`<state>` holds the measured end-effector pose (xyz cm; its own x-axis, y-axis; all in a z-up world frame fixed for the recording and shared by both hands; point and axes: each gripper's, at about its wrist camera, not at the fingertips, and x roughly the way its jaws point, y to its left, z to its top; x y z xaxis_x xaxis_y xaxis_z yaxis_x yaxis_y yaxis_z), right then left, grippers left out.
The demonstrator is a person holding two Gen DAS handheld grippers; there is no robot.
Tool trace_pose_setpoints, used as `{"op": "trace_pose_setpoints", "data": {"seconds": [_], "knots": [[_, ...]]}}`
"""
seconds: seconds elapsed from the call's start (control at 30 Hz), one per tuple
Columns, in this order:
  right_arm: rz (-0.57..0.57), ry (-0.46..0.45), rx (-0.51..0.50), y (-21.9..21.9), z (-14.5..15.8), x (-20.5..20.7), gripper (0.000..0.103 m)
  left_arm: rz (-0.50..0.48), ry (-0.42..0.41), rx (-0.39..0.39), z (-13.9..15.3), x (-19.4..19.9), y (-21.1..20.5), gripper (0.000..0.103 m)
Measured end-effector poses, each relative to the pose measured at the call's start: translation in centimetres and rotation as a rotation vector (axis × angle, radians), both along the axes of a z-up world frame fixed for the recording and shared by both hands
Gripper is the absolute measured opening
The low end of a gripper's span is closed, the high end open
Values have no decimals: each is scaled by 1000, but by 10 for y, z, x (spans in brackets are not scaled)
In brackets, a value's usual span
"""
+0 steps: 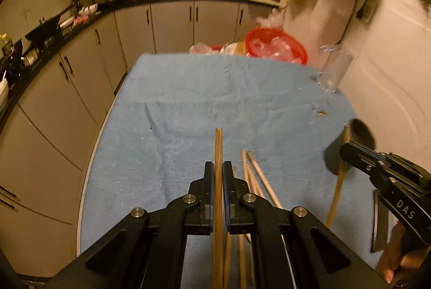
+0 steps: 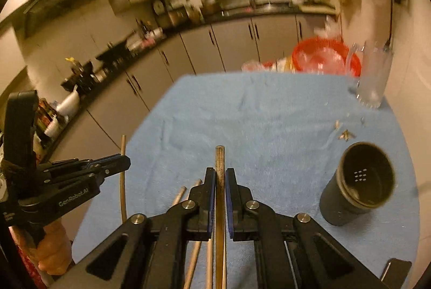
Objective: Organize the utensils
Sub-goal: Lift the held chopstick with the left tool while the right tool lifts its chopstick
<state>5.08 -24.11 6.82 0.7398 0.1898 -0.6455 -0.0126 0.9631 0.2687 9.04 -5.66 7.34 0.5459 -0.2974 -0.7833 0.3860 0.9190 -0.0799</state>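
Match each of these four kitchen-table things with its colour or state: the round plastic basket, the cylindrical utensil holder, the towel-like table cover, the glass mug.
Things:
1. round plastic basket
2. cylindrical utensil holder
3. towel-like table cover
4. glass mug

Colours or states:
A. light blue
B. clear
C. red
D. black, upright and empty

Pairs: 1-C, 2-D, 3-A, 4-B

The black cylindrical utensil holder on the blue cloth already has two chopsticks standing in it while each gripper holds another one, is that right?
Not quite. The black cylindrical utensil holder on the blue cloth is empty: the right wrist view looks straight down to its perforated bottom. The rest holds: the left gripper is shut on a wooden chopstick, and the right gripper on another chopstick.
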Motion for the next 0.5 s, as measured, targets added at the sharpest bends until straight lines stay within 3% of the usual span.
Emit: {"op": "trace_pose_setpoints", "data": {"seconds": [0.23, 0.5], "knots": [[-33, -146, -13, 12, 29, -48, 8, -39, -102, -28, 35, -41, 0, 6], [-61, -202, 20, -2, 45, -77, 8, -75, -145, -51, 61, -65, -11, 6]]}}
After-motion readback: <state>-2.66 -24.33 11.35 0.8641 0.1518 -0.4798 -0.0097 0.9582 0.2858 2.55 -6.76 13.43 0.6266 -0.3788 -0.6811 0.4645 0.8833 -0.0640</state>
